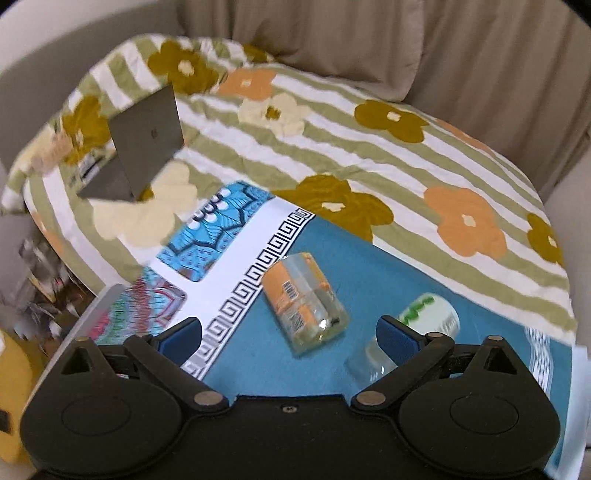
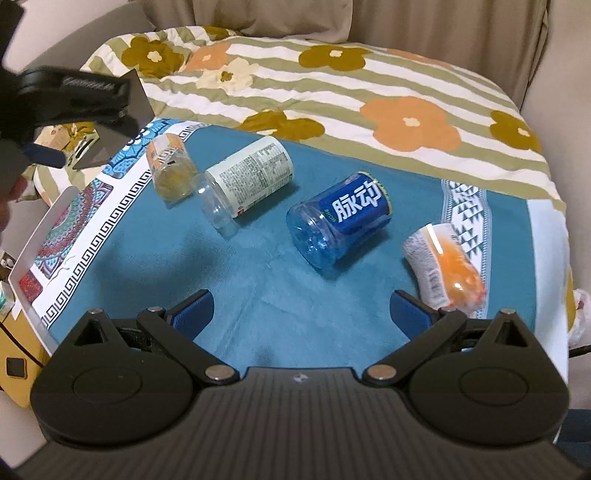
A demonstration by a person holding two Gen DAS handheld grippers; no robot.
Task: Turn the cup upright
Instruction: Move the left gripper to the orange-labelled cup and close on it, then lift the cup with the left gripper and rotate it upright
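Note:
Four cut-bottle cups lie on their sides on a blue mat (image 2: 155,266). An orange-labelled clear cup (image 1: 304,297) (image 2: 170,171) lies at the left. A white-labelled cup (image 2: 245,181) (image 1: 424,321) lies beside it. A blue cup (image 2: 341,223) lies in the middle. An orange and white cup (image 2: 445,269) lies at the right. My left gripper (image 1: 290,338) is open, above the mat just short of the orange-labelled cup; it also shows in the right wrist view (image 2: 55,122). My right gripper (image 2: 301,312) is open and empty, short of the blue cup.
The mat lies on a bed with a striped flower quilt (image 1: 369,147). A grey laptop (image 1: 144,140) stands open on the quilt at the left. A patterned white border (image 2: 66,229) edges the mat's left side. Beige curtains (image 2: 406,22) hang behind.

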